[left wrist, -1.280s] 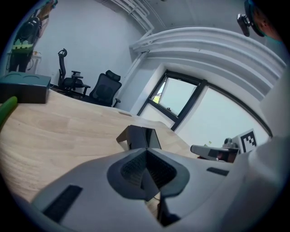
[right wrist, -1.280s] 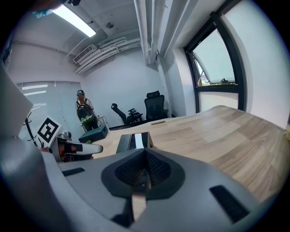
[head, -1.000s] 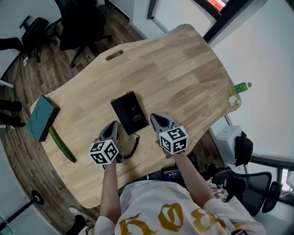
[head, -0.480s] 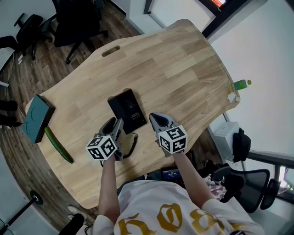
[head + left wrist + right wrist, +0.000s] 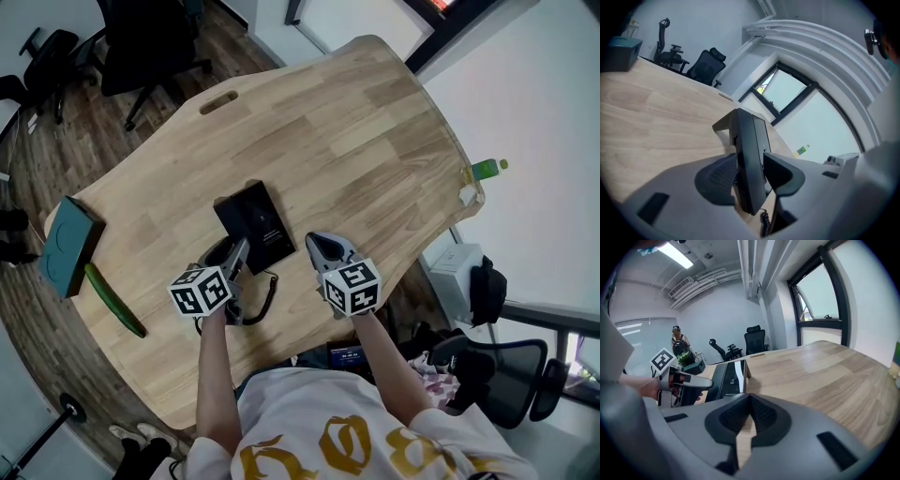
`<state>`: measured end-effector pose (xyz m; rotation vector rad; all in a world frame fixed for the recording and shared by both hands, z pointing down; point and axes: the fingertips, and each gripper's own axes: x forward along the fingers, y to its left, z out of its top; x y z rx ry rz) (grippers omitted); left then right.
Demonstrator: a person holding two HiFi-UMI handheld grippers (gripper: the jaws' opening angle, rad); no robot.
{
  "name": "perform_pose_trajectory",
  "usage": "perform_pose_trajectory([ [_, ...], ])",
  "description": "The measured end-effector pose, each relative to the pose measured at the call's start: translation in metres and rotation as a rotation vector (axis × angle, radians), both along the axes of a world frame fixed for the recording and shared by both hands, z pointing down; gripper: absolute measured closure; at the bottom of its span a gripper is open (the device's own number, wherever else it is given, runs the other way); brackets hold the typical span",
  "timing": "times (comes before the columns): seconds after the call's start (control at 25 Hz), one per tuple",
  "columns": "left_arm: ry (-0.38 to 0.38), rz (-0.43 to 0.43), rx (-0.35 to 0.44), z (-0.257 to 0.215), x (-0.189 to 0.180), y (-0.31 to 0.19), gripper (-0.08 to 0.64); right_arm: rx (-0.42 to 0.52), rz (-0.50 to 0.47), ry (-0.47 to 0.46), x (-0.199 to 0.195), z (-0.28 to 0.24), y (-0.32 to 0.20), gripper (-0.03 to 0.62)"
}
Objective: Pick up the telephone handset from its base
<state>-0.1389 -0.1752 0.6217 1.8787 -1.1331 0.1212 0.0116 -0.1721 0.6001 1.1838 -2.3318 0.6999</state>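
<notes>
table point(image 5: 375, 141): smooth pale wood | handset point(image 5: 752, 159): plastic, seemingly matt | base point(image 5: 251, 223): glossy plastic

At the bottom of the frame the person wears a white shirt point(image 5: 309, 417) with gold lettering. The left gripper point(image 5: 232, 255) and right gripper point(image 5: 319, 246) are pale grey shells with dark ribbed pads, each topped by a white cube point(image 5: 200, 291) of black square markers.

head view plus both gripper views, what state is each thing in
black telephone handset: resting at its base, between the left jaws
black telephone base: flat on the light wooden table
black coiled cord: slack on the table
left gripper: jaws opening around the handset, not pressing it
right gripper: jaws shut, nothing between them
</notes>
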Motion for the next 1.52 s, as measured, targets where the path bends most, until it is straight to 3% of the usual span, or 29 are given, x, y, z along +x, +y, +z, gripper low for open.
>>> perform_pose_trajectory([
  [0.16, -0.036, 0.034, -0.05, 0.007, 0.001, 0.002, 0.362, 0.003, 0.006, 0.003, -0.001, 0.0, 0.0, 0.587],
  [0.28, -0.033, 0.028, -0.052, 0.01, 0.004, 0.0, 0.409, 0.041, 0.009, 0.03, 0.0, -0.004, -0.002, 0.587],
  [0.52, 0.001, 0.036, -0.074, 0.015, 0.009, -0.004, 0.418, 0.059, 0.007, 0.041, 0.001, -0.007, -0.004, 0.586],
  [0.72, 0.015, 0.027, -0.047, 0.011, 0.008, -0.004, 0.44, 0.059, 0.0, 0.048, -0.001, -0.005, -0.004, 0.587],
  [0.92, 0.076, 0.002, -0.019, -0.003, 0.008, 0.0, 0.485, 0.064, -0.002, 0.027, -0.002, -0.011, -0.005, 0.586],
  [1.52, 0.217, -0.059, -0.007, -0.017, -0.004, -0.001, 0.488, 0.098, -0.021, -0.003, -0.012, -0.027, -0.009, 0.586],
])
